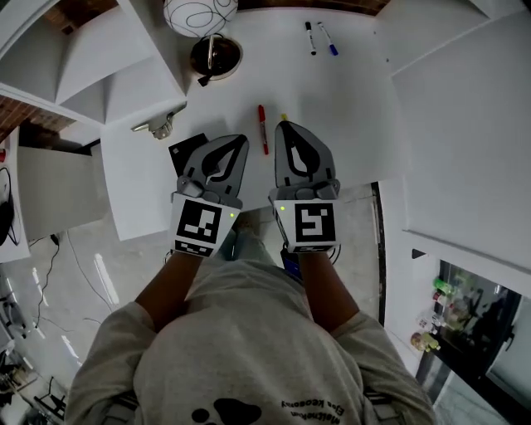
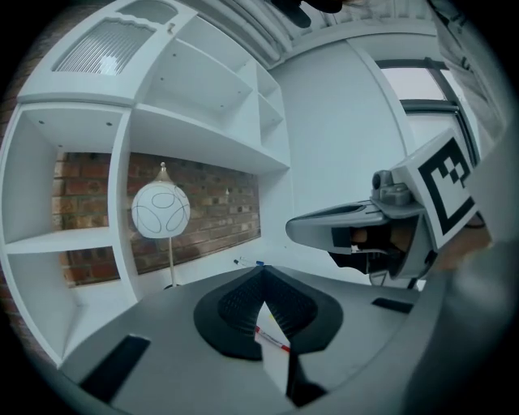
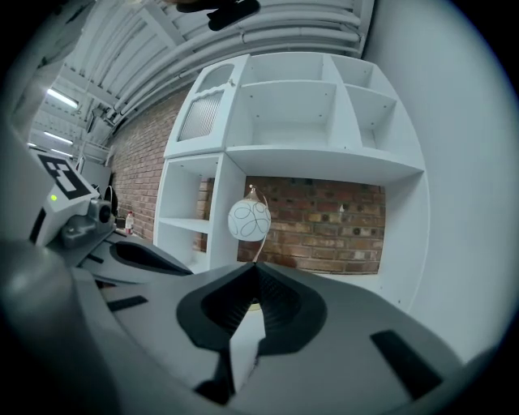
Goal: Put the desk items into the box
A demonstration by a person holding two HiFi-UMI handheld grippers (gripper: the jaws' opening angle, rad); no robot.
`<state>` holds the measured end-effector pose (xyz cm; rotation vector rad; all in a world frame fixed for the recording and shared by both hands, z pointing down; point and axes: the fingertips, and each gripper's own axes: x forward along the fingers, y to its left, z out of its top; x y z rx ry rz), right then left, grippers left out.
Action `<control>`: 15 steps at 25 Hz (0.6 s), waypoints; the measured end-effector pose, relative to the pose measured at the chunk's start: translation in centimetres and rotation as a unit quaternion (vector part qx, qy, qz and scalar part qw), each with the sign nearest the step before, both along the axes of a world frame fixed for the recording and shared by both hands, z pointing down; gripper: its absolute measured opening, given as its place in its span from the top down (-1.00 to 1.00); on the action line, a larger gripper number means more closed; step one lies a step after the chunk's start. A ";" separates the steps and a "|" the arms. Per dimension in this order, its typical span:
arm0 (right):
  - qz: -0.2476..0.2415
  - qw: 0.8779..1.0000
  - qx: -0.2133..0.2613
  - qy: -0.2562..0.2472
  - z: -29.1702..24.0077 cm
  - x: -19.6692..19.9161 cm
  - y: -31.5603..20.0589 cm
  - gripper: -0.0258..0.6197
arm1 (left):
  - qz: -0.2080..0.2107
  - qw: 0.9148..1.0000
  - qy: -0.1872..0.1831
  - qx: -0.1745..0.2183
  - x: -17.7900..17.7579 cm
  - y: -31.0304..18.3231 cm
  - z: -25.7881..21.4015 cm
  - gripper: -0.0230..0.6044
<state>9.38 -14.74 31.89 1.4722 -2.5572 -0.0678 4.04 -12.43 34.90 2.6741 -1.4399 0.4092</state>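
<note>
On the white desk (image 1: 348, 108) a red pen (image 1: 262, 129) lies between the tips of my two grippers. The left gripper view catches it through the gap under the jaws, the red pen (image 2: 272, 340). Two markers (image 1: 320, 38), one black-capped and one blue-capped, lie at the far side of the desk. A flat black item (image 1: 184, 149) is partly hidden under my left gripper (image 1: 241, 139). A silver metal piece (image 1: 162, 124) sits at the desk's left edge. My left gripper (image 2: 259, 271) and right gripper (image 1: 282, 124) hover side by side, both shut and empty. No box shows in any view.
A lamp with a white globe (image 1: 199, 12) and dark round base (image 1: 216, 56) stands at the back of the desk. White shelving (image 3: 284, 121) rises against a brick wall behind it. The desk's near edge runs just under the grippers, with floor below.
</note>
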 end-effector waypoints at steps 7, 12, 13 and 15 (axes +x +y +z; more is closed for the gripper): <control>-0.002 1.000 -0.028 0.005 3.4 -0.1 -1.6 0.86 | -0.013 1.000 0.001 -0.010 0.2 -1.0 3.3 0.91; -0.006 0.999 -0.036 0.011 5.4 0.1 -1.9 0.86 | -0.022 1.000 -0.003 -0.016 0.9 -1.0 5.3 0.91; -0.008 0.999 -0.039 0.019 5.8 0.1 -1.9 0.86 | -0.024 1.000 -0.003 -0.018 1.0 -1.0 5.8 0.91; -0.013 0.999 -0.041 0.026 6.6 -0.1 -1.9 0.86 | -0.029 0.999 -0.005 -0.019 1.1 -1.0 6.4 0.91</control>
